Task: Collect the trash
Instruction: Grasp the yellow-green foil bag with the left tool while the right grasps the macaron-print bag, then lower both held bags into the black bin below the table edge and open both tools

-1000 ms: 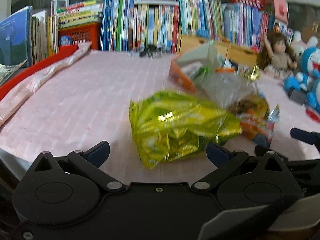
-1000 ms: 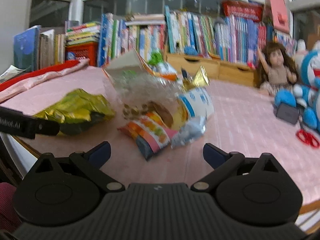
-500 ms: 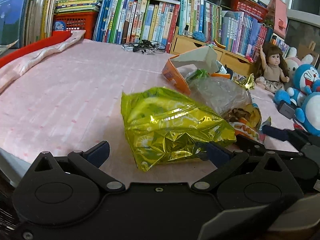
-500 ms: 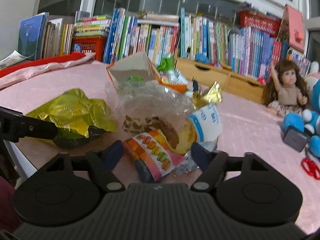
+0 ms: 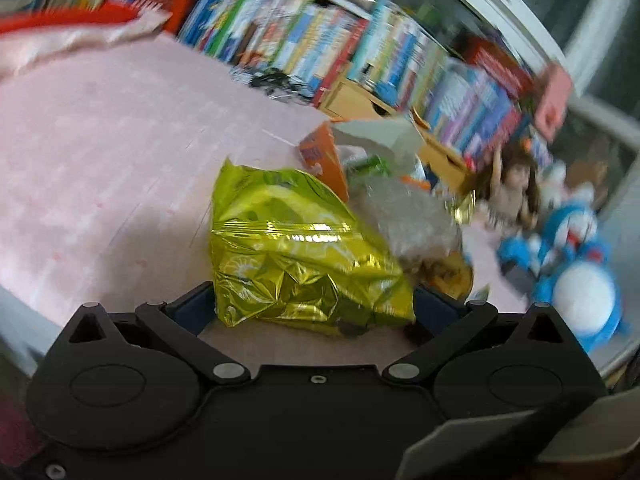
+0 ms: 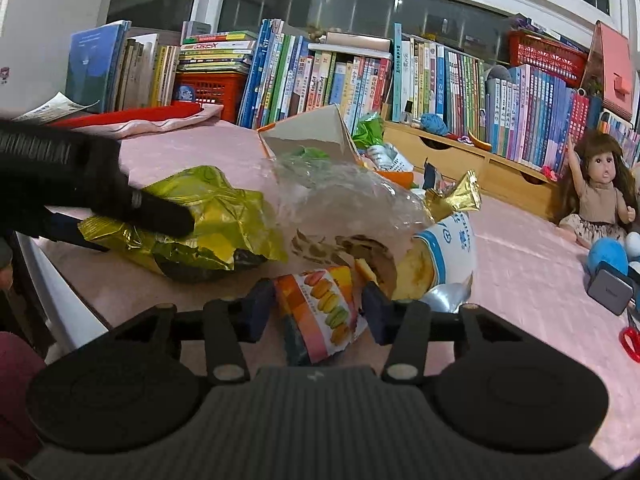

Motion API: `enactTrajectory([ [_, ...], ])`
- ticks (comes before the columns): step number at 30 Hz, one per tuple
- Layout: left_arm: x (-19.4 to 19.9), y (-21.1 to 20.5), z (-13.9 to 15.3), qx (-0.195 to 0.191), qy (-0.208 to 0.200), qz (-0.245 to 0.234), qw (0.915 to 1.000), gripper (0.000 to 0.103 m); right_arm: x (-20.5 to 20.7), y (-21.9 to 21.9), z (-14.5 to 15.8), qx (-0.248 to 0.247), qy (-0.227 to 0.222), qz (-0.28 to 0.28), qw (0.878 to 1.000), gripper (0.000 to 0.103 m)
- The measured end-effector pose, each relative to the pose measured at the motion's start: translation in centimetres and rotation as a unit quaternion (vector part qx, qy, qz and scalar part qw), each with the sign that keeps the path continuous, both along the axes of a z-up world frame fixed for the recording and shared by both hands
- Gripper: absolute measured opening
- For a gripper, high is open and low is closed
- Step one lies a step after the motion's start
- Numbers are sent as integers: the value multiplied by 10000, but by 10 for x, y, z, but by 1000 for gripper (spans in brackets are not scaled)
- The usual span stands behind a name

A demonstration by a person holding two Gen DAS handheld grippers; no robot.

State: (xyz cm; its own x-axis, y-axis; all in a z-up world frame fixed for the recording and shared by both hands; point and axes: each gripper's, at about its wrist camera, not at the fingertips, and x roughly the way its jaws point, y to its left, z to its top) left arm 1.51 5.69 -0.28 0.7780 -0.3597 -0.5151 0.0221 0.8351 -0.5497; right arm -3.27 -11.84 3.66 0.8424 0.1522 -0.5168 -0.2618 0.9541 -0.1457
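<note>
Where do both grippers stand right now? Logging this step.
Left gripper: open, yellow foil bag between its fingers.
Right gripper: closing around the macaron wrapper.

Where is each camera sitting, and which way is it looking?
Left wrist: rides the left gripper, facing across the pink table at the yellow-green bag between its open fingers; blurred.
Right wrist: rides the right gripper, facing the bookshelf; its jaws are closing around the macaron wrapper. The left gripper's finger shows too.
Shared: the yellow-green bag, the doll and the books.
</note>
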Motion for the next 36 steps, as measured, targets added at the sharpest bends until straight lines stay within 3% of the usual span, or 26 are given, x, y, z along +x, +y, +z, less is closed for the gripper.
enactTrajectory([
  [3,9,12,-3,-525,120,360,9979,101,-1,2,-1,-46,-28,-14,10000,52],
  [4,11,13,-4,-583,155,473,9971,95,-1,3,-1,-60,-40,-13,10000,52],
  [5,15,12,-4,-533,190,586,9967,88,-2,4,-1,-58,-49,-8,10000,52],
  [6,19,13,-5,-436,253,672,9965,63,-3,4,-1,-49,-60,-3,10000,51],
  [7,22,11,-6,-302,309,754,9962,54,-4,5,0,-37,-74,1,10000,51],
  [14,15,1,3,137,14,696,9975,50,-10,-2,5,165,-87,-75,9998,46],
  [24,-47,2,40,955,-742,713,9901,47,-25,-10,18,508,-108,-83,9986,39],
  [30,-87,6,49,1109,-786,450,9897,46,-44,-17,27,807,-48,-92,9967,39],
  [36,-134,4,54,1576,-815,162,9840,46,-75,-22,31,993,113,-73,9950,39],
])
